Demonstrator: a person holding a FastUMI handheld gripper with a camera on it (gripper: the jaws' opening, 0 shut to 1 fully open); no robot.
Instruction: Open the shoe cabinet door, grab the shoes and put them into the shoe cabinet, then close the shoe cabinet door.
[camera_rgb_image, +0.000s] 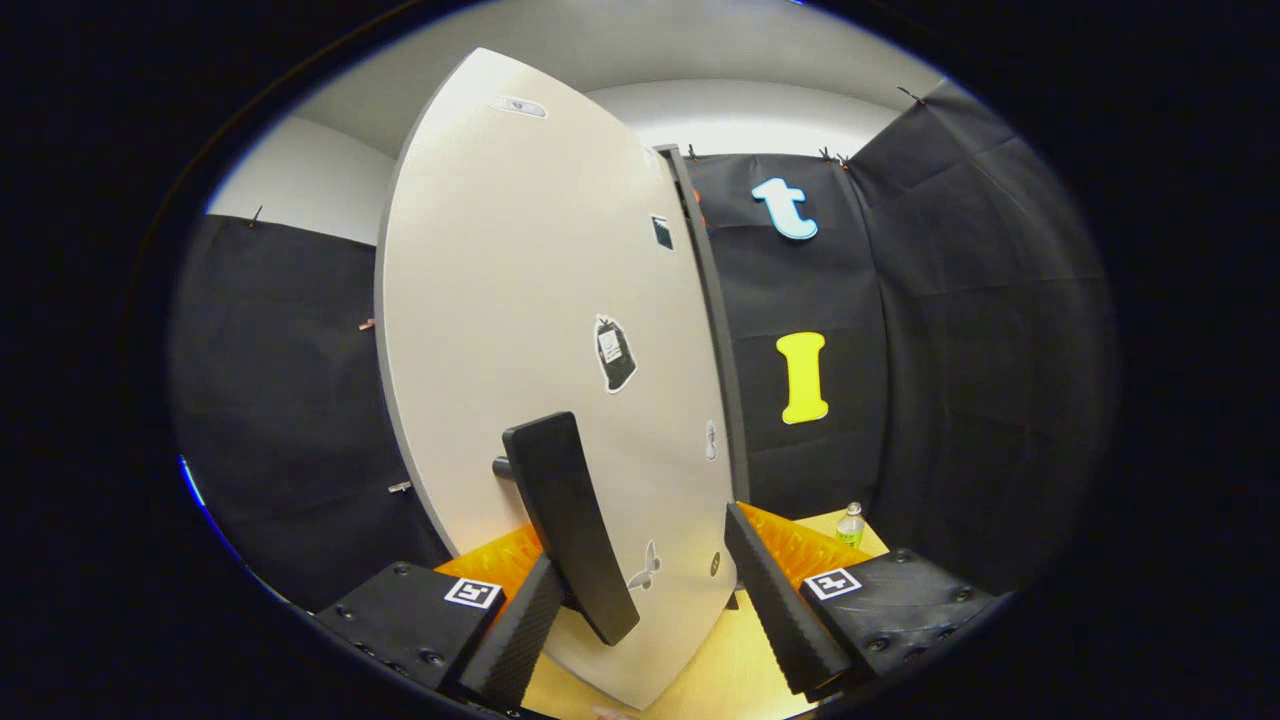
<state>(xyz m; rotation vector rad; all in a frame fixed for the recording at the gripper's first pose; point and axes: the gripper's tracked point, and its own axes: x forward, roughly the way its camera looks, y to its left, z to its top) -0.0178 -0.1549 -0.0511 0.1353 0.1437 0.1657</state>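
1. Cabinet door (520, 300): big pale panel, swung partway, seen at an angle. Its far edge sits by the dark cabinet frame (715, 330). Cabinet stands on the desk (730, 670).
2. Door handle (570, 525): long dark bar, tilted, mounted low on the door on a short stub. It lies just ahead of the left finger and overlaps its tip.
3. Hand-held gripper (665, 620): fingers spread wide, open. The door's lower edge sits between them. The handle is next to the left finger; can't tell whether they touch. The right finger is clear of the door. Not clamping anything.
4. Stickers on the door: a dark bag-shaped one (614, 352) mid-panel, a small dark square (661, 232) higher up, a butterfly (646, 568) near the bottom, and an oval one (519, 106) at the top.
5. Small bottle (851, 524): upright on the desk, beyond the right finger, by the booth wall.
6. Shoes: can't tell where they are from this angle.
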